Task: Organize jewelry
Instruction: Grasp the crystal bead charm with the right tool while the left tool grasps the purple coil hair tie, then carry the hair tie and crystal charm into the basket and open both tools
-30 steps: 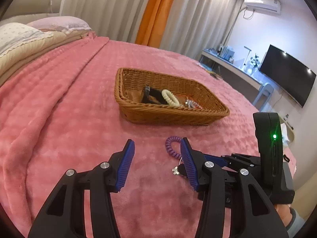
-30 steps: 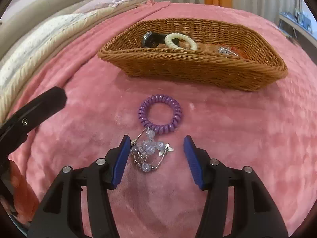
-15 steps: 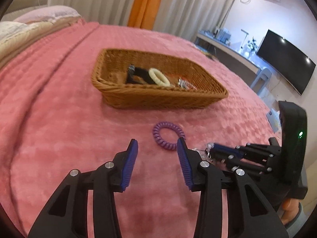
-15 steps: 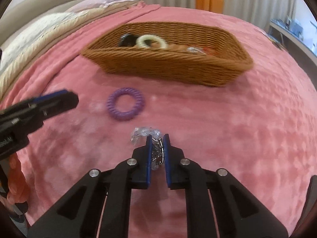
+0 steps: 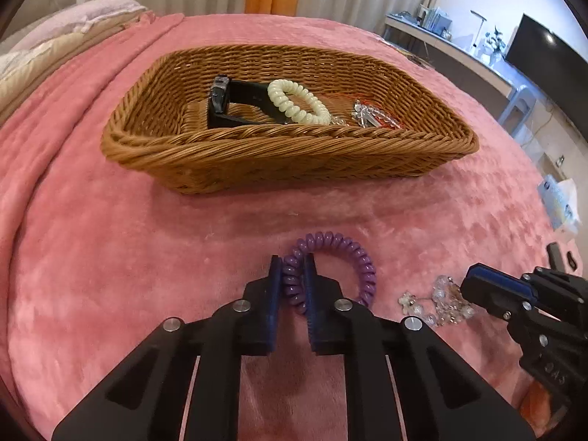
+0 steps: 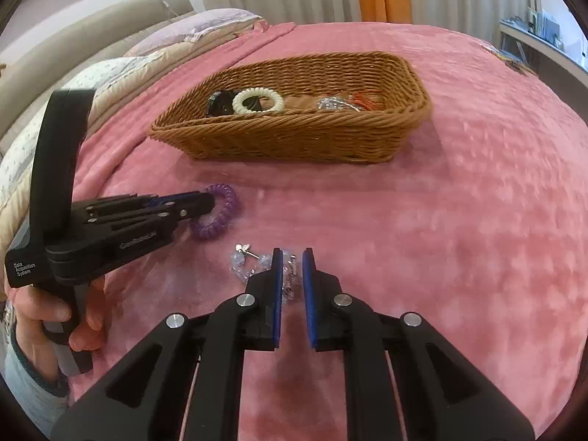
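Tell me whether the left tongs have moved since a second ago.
Yes. In the left wrist view the left tongs have closed in toward the wicker basket, which looms larger, and now pinch the purple spiral hair tie on the pink blanket.

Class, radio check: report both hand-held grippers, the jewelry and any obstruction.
Left hand-held gripper shut on purple coil band. Right hand-held gripper shut on crystal bead bracelet. Both pieces on blanket. Path to basket unobstructed.

Beyond the matt black plastic left gripper (image 5: 293, 268) stands a rough woven wicker basket (image 5: 279, 154) on plush pink blanket (image 5: 110, 257). Its pads pinch a glossy purple plastic coil hair tie (image 5: 352, 253); beside it lie clear glassy beads (image 5: 437, 301).
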The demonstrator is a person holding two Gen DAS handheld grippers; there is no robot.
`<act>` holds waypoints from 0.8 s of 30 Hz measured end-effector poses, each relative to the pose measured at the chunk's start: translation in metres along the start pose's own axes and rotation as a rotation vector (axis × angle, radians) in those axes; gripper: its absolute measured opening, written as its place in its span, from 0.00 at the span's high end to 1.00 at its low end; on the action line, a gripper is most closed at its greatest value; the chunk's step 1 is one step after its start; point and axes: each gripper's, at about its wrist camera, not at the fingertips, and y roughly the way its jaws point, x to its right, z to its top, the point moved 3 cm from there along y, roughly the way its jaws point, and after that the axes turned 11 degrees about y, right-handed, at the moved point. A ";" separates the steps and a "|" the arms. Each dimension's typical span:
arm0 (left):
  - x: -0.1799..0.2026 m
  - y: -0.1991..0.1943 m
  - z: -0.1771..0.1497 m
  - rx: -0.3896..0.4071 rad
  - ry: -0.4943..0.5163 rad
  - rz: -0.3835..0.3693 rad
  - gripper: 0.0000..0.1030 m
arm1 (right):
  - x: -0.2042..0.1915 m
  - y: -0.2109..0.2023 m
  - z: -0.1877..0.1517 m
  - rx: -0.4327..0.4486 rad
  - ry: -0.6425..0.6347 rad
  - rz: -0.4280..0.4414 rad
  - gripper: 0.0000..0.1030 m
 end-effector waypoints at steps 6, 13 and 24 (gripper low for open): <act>-0.011 -0.031 -0.024 0.054 -0.029 -0.010 0.91 | -0.009 -0.002 -0.004 0.003 -0.022 0.015 0.39; -0.024 -0.040 -0.040 0.080 -0.076 -0.043 0.91 | -0.028 0.025 -0.009 -0.050 -0.120 -0.110 0.41; -0.011 -0.060 -0.036 0.165 -0.027 -0.051 0.91 | -0.042 -0.004 -0.015 0.039 -0.172 -0.101 0.91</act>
